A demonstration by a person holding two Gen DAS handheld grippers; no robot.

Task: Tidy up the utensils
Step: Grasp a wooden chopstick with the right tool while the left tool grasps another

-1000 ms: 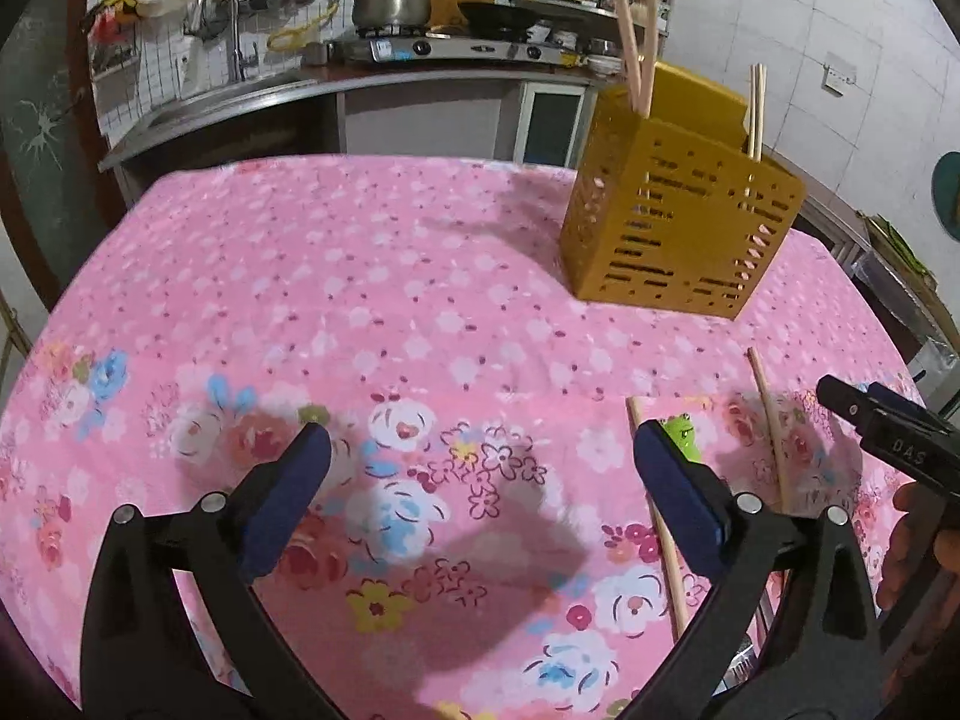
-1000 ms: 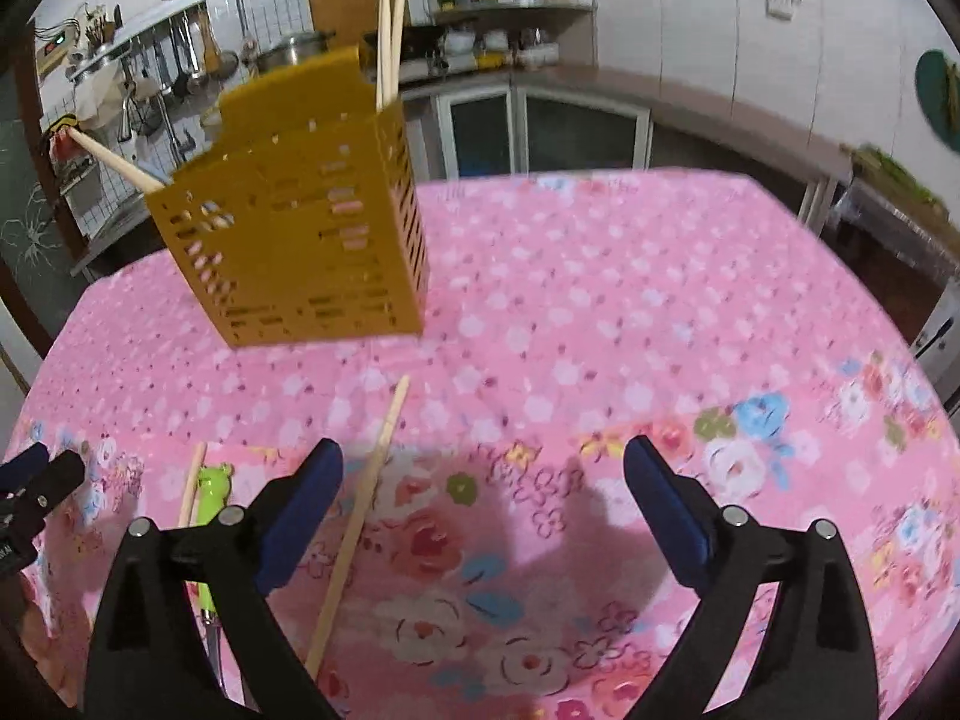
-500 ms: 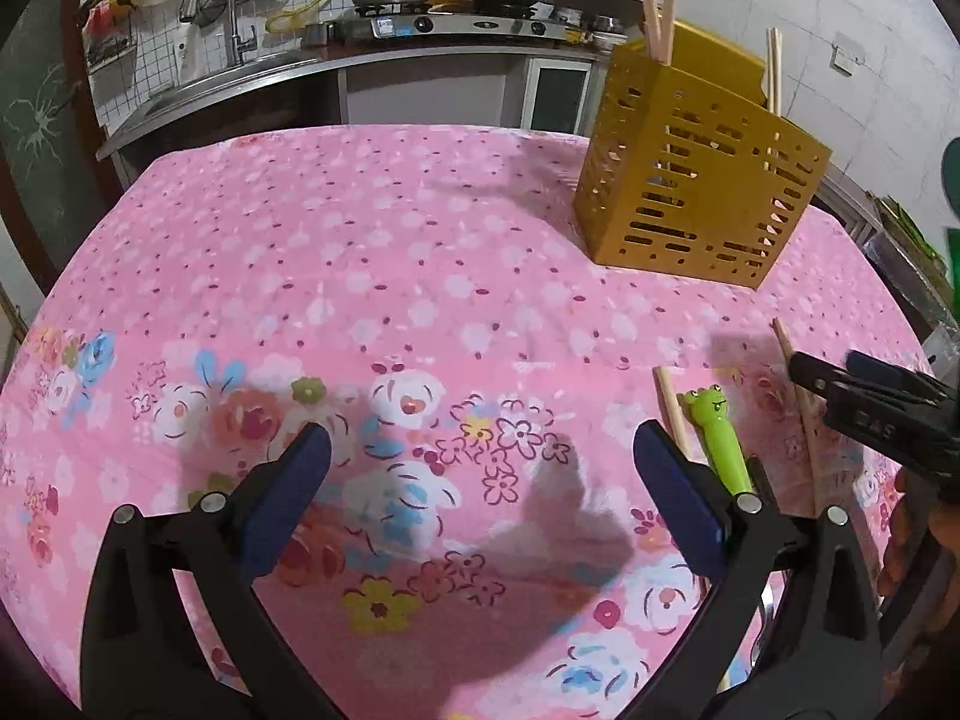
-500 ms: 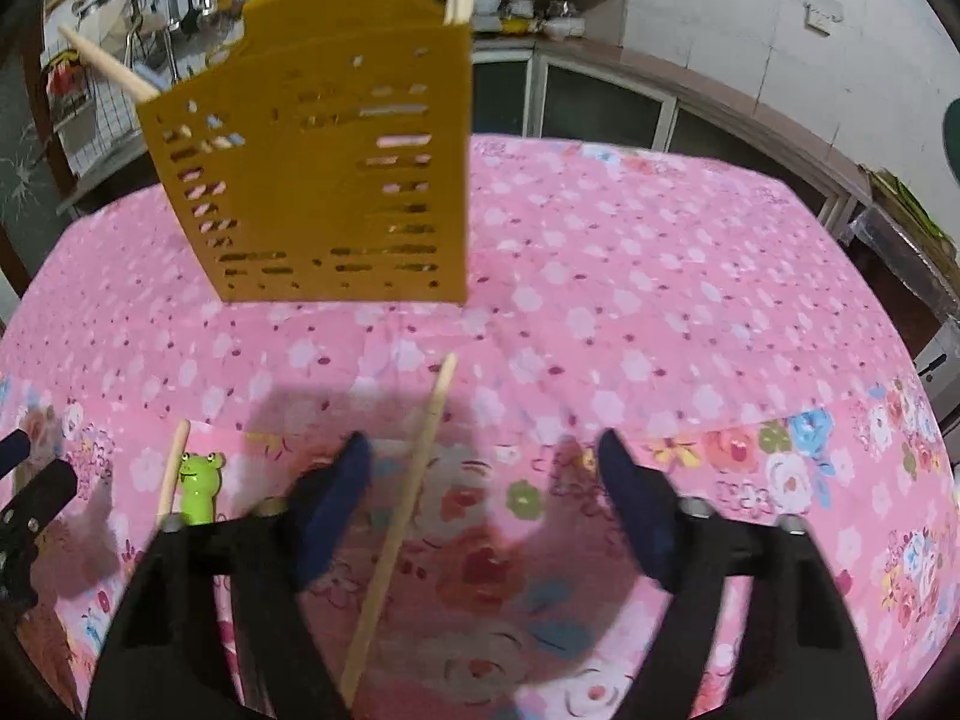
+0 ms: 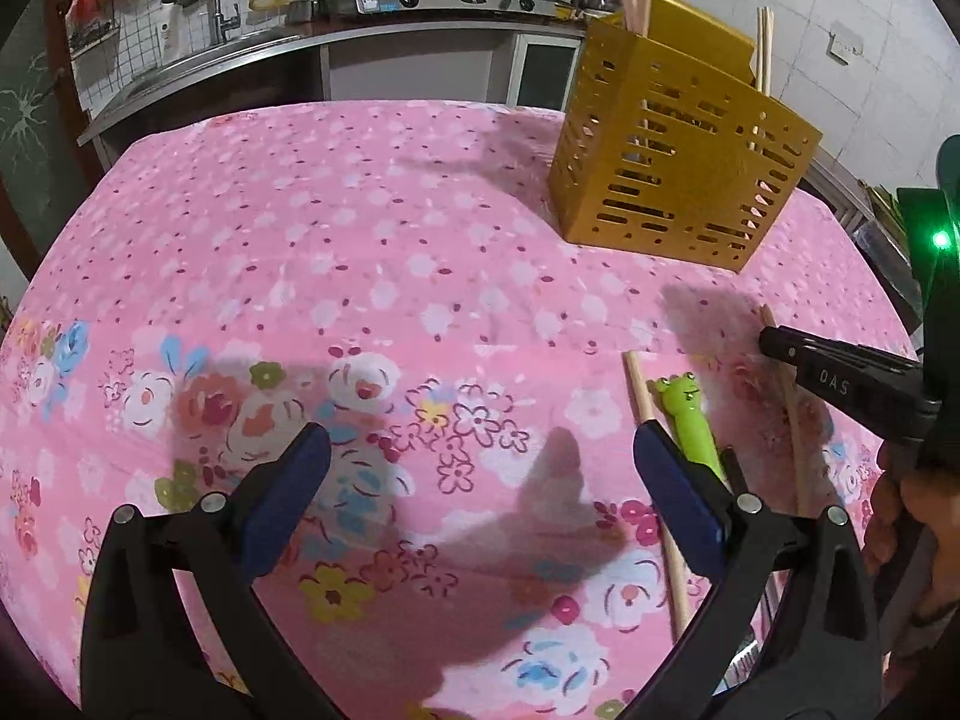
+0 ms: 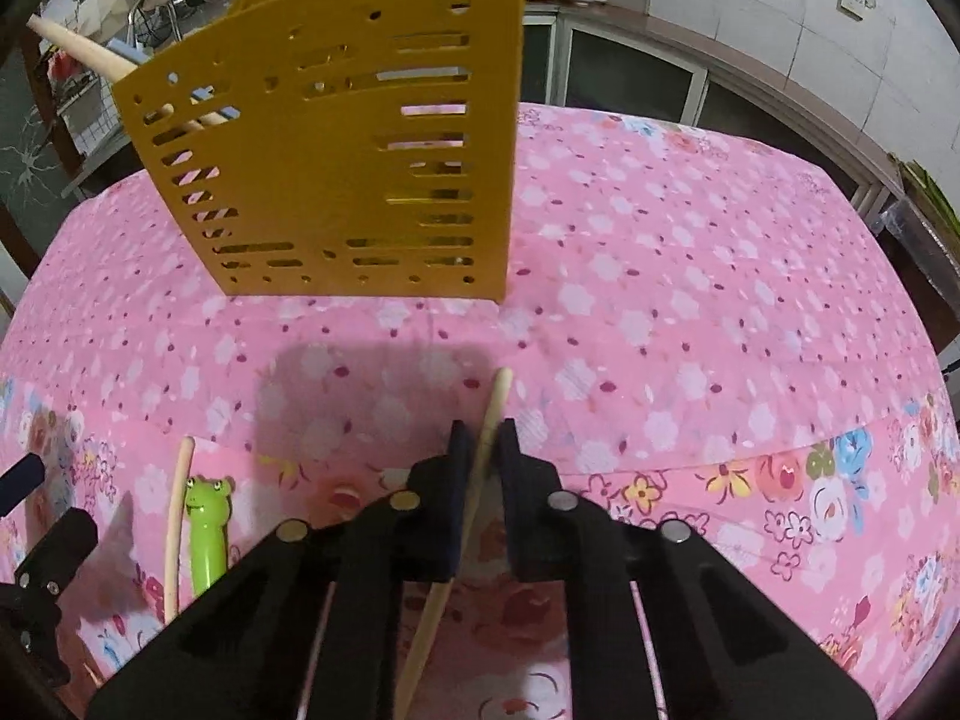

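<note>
The step in hand is the pickup of one chopstick (image 6: 489,420) from the pink tablecloth (image 6: 690,276). In the right wrist view, the right gripper (image 6: 485,441) sits low in the middle of the frame with its two dark pads pressed on the chopstick from both sides. The upper end of the stick comes out above the pads and points toward the yellow utensil holder (image 6: 336,138), which fills the upper left of that frame. The stick seems to lie on the cloth, not lifted yet.

The left gripper (image 5: 480,462) hangs over the cloth at the bottom of the left wrist view, its blue pads wide apart and nothing between them. Just beside its right pad lie a second chopstick (image 5: 639,387) and a green frog-headed utensil (image 5: 690,414), side by side, in the lower right of the frame. The holder stands in the upper right, and it has already several chopsticks standing in it.

In my judgement, the next move calls for a lift of the held stick without it slipping or turning between the pads. Then it must be tilted upright and carried over the open top of the holder. The grip is near one end, so the long free part could swing down.
</note>
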